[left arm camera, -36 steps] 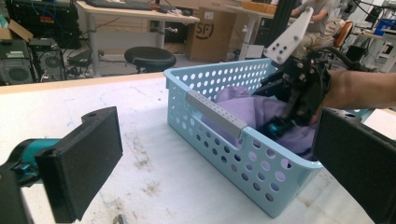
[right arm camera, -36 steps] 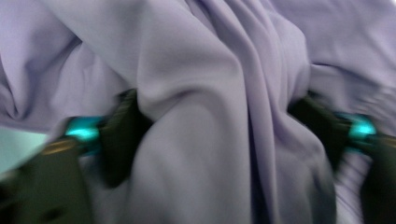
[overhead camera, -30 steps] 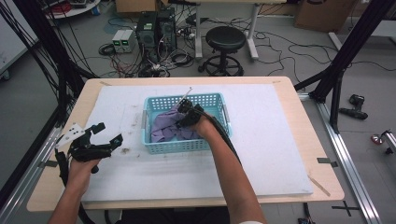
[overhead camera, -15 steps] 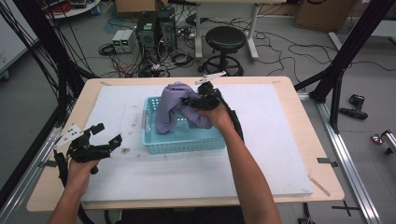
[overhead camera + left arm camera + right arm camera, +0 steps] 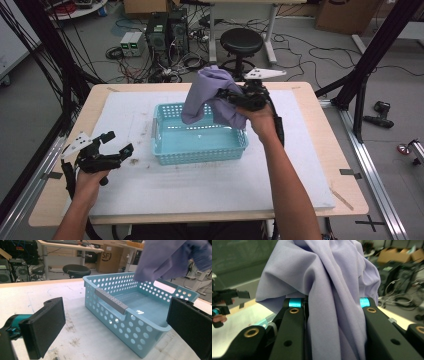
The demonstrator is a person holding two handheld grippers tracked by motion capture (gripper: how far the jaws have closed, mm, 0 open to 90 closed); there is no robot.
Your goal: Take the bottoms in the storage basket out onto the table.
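The right claw (image 5: 235,97) grips the bunched purple cloth (image 5: 210,95), hanging above the blue basket (image 5: 200,145); the left claw (image 5: 117,142) gapes empty.

cloth (image 5: 207,95): lilac | basket (image 5: 200,150): light blue | mat (image 5: 200,185): white

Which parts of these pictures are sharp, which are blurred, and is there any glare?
High view: soft overall, even light. Left gripper view: the blue basket is sharp, with a small bright glare spot on its floor. Right gripper view: the purple cloth in the right hand-held gripper is sharp; the background is blurred.
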